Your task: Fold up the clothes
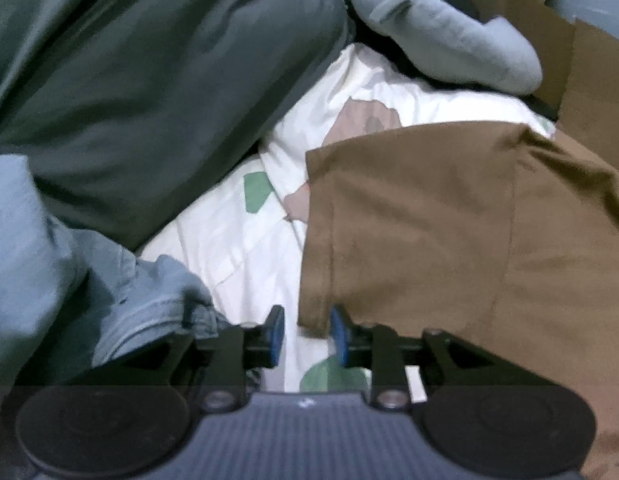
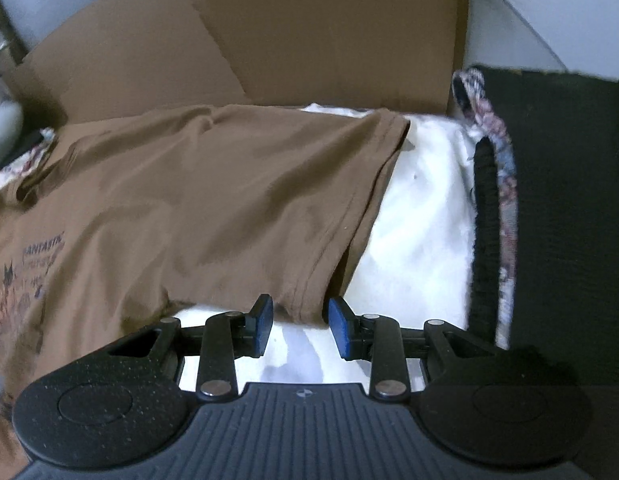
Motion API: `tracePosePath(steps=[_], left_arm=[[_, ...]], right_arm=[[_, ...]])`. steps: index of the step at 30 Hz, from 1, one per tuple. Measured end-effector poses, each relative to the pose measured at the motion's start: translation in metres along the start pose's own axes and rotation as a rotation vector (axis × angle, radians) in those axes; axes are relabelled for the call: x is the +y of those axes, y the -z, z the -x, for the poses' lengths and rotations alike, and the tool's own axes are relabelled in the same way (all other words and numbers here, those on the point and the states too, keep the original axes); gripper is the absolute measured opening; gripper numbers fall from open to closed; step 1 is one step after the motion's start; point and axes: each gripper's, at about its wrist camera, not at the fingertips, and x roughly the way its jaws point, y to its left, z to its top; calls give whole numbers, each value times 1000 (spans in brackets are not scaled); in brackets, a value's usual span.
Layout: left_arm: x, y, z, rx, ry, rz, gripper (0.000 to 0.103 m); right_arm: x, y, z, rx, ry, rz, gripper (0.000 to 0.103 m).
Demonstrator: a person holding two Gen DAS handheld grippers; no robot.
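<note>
Where the brown T-shirt (image 1: pixel 449 232) lies spread on the white patterned bedsheet (image 1: pixel 237 236), its hemmed sleeve edge runs down to a corner just ahead of the left gripper (image 1: pixel 305 334), whose blue pads stand narrowly apart with that corner between them, no pad visibly pressing on it. To the left of that gripper a pale blue denim garment (image 1: pixel 121 300) is bunched close against its finger, and a dark green garment (image 1: pixel 149 92) fills the upper left, leaving only a wedge of bare sheet between them and the shirt. A grey garment (image 1: pixel 441 36) lies beyond, near cardboard (image 1: pixel 597 92).

In the right wrist view the shirt's other sleeve hem dips into the gap of the right gripper (image 2: pixel 300 322), jaws partly apart; whether they pinch it cannot be told. Bare sheet stretches rightward to a black cushion (image 2: pixel 565 220) with floral trim
</note>
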Motion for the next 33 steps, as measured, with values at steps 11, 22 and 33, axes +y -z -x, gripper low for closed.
tracePosePath(steps=[11,22,33], left_arm=[[6,12,38,-76,10,16,42],[-7,16,41,-68,42,-18,42],[-21,13,37,-57,62,-31,42]], right_arm=[[-2,-1,-5,28,57,77,4],[6,5,-11,100,148,166,4],[16,-25,13,-82,160,191,40]])
